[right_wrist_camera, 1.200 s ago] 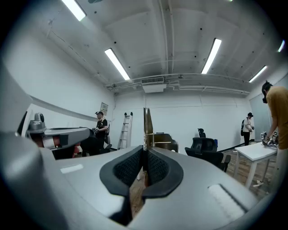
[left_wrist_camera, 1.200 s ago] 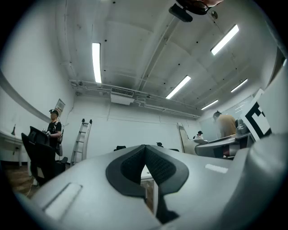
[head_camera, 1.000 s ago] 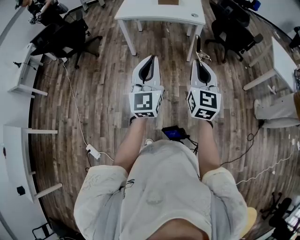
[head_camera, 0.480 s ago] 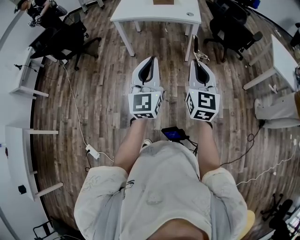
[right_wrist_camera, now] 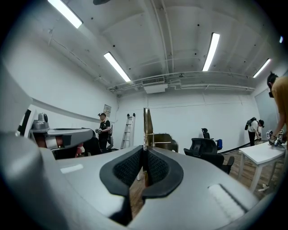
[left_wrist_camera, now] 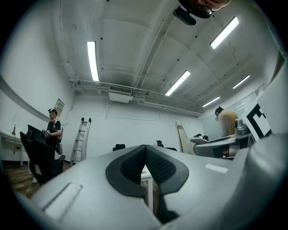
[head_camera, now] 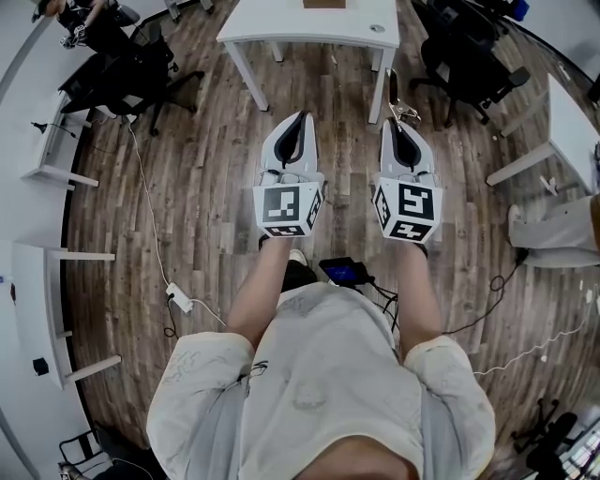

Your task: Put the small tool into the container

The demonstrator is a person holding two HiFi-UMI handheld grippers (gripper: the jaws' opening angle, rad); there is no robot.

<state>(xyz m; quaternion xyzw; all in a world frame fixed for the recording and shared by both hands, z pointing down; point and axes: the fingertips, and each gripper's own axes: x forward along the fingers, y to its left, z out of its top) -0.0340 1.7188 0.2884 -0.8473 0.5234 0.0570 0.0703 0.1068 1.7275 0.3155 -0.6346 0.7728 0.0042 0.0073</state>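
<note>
Head view, with both gripper views. The person stands on the wooden floor [head_camera: 206, 187] and holds both grippers level, side by side, pointing to 12 o'clock at a white tabletop [head_camera: 281, 23], probably to carry the load steadily while approaching.

The right gripper [head_camera: 395, 127] has its jaws closed on the small tool [right_wrist_camera: 147, 121], a thin metal strip. The tool stands up between the pads and juts past the tip toward 12 o'clock [head_camera: 404, 112]. The left gripper [left_wrist_camera: 145, 153] has its jaws closed pad to pad with nothing between them; it is idle, presumably kept level with the right one for balance.

No container can be identified. A brown object [head_camera: 323, 3] at the far edge of the tabletop is cut by the frame.

Compared with one second earlier, both grippers keep the same pose. The tabletop has drifted slightly toward 9 o'clock, and a shoe [head_camera: 298, 257] now shows below the left gripper, which suggests a step forward.
</note>
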